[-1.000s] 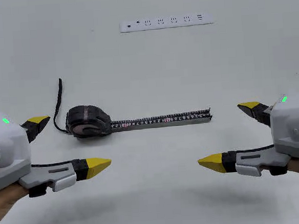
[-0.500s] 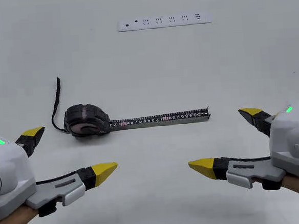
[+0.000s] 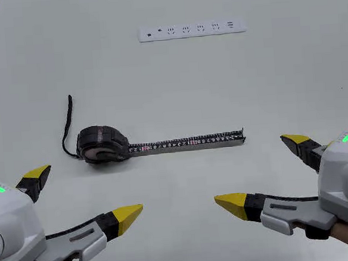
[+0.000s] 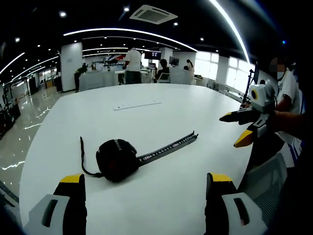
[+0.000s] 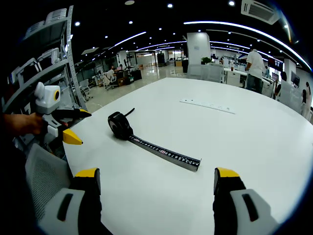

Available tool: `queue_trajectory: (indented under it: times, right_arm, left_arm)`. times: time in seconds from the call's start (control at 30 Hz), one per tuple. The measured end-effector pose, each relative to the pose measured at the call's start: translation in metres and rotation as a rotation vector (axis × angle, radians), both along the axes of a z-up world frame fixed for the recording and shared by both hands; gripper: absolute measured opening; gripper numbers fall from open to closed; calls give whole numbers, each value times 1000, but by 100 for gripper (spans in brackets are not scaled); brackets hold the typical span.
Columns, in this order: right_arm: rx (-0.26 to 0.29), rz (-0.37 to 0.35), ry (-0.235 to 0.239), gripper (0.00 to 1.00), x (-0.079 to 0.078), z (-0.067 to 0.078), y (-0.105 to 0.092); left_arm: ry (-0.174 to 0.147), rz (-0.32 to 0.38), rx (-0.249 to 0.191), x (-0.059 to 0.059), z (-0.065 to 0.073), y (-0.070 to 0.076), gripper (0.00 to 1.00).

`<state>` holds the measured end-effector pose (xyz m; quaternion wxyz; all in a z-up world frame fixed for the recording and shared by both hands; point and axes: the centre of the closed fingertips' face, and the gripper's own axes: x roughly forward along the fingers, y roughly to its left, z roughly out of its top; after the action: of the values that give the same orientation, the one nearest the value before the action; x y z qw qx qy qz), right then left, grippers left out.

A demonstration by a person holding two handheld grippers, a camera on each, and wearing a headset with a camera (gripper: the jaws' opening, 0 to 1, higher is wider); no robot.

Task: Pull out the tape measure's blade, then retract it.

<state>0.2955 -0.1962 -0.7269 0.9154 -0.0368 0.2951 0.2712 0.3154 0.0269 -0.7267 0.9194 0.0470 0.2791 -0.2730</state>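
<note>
The tape measure (image 3: pixel 102 144) is lying on its side on the white tabletop (image 3: pixel 170 83), left of the middle. Its blade (image 3: pixel 187 143) is sticking out flat along the tabletop toward the right, with the hooked end resting on the surface. A black strap (image 3: pixel 67 123) is trailing from the case's left side and curving away from the person. Farther back, a white power strip (image 3: pixel 192 29) is lying well apart from the tape measure.

The left gripper (image 3: pixel 88 191) is hovering near the person, on the near side of the case and not touching it; its jaws are standing wide and holding nothing. The right gripper (image 3: pixel 256 169) is hovering near the person beyond the blade's free end, apart from it, and its jaws are likewise gaping wide and gripping nothing. In the left gripper view, the case (image 4: pixel 116 159) is sitting between that gripper's two yellow tips, a little ahead of them.
</note>
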Motion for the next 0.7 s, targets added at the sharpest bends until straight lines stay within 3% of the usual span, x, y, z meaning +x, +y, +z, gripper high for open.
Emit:
queue_trajectory:
  times: [0.1,0.7]
  right_arm:
    - [2,-8,3,99,-1,0,-1]
    - [-9,-27,9,98,-3,-2,-1]
  left_arm:
    - [-17,39,-17,2,6,3,100]
    - [-12,80,-7,2,5,-1,100]
